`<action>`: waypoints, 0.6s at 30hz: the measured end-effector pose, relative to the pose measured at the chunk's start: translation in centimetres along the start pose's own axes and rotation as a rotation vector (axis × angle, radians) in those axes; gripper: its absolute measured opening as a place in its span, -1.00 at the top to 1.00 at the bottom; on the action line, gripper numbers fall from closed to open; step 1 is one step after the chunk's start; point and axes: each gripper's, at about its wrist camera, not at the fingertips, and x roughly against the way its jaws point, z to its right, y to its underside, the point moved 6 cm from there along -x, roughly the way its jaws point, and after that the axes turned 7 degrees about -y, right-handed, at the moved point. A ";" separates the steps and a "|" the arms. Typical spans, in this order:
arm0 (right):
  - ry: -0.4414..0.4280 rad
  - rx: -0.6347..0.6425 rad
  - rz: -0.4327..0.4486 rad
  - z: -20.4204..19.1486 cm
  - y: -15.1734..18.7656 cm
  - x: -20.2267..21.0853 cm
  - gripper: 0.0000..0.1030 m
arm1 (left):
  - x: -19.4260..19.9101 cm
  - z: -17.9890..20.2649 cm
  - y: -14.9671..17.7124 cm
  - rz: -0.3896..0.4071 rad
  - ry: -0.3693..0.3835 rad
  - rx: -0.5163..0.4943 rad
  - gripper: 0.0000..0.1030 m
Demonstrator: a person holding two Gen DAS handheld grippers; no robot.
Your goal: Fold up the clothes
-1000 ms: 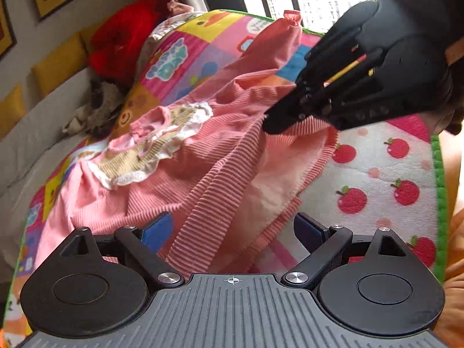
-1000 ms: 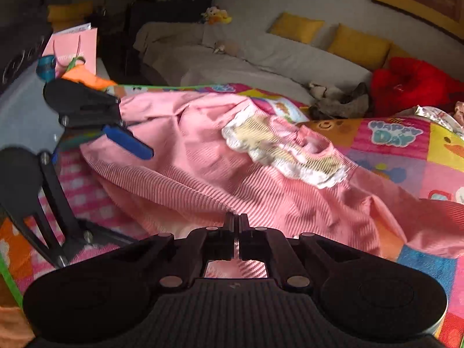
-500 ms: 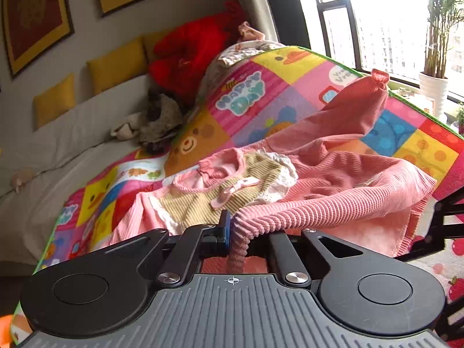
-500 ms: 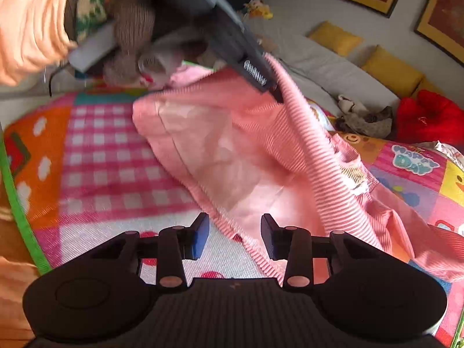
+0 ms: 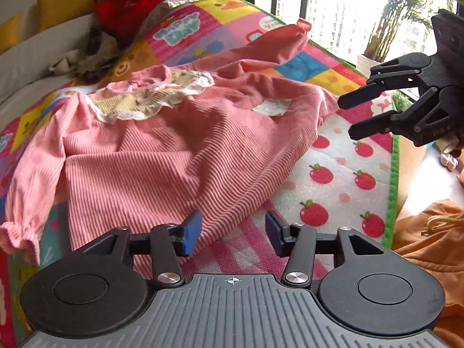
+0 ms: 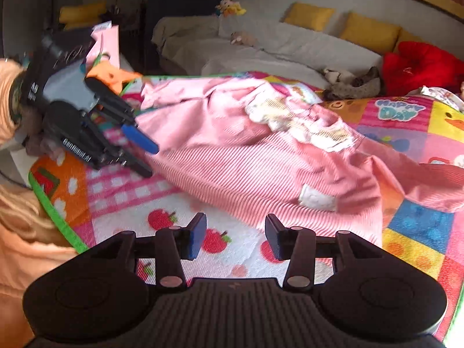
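Observation:
A pink striped dress point(image 5: 179, 156) with a cream lace bib point(image 5: 150, 101) lies spread on the play mat point(image 5: 342, 174), its lower part turned over so a white label point(image 5: 272, 106) shows. My left gripper point(image 5: 232, 232) hovers at the near hem with its jaws opening; the hem lies below the blue pads point(image 5: 191, 232), which do not press it. My right gripper point(image 5: 346, 119) hangs off the dress's right edge. In the right wrist view, the right gripper point(image 6: 235, 236) is opening over the apple print with nothing between its fingers. The dress point(image 6: 261, 159) and left gripper point(image 6: 150, 161) lie beyond.
A grey sofa point(image 6: 275, 49) with yellow cushions point(image 6: 371, 32) and a red plush point(image 6: 423, 66) runs behind the mat. An orange garment point(image 5: 429, 237) lies off the mat's green edge point(image 5: 393, 185). A window with a plant point(image 5: 406, 14) is at the far right.
A second ago the right gripper was shut on the dress; half a second ago the left held a raised fold. Both have let go and drawn back, and the dress has dropped onto the mat.

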 end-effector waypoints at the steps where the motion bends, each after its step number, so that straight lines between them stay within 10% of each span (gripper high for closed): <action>1: 0.020 -0.032 0.026 1.1 -0.8 0.1 0.03 | 0.1 -0.4 -0.6 0.018 0.001 0.018 -0.49; 5: 0.107 -0.089 -0.021 5.5 -2.0 -3.3 -0.03 | -1.8 -3.0 -2.9 0.050 -0.031 0.130 -0.73; 10: 0.165 0.005 -0.277 7.7 -0.4 -9.1 -0.06 | -4.6 -6.8 -1.8 -0.003 -0.061 0.312 -0.74; 18: 0.005 -0.035 -0.001 9.3 -14.9 -15.9 -0.04 | -5.2 -8.5 -0.9 0.054 -0.015 0.433 -0.83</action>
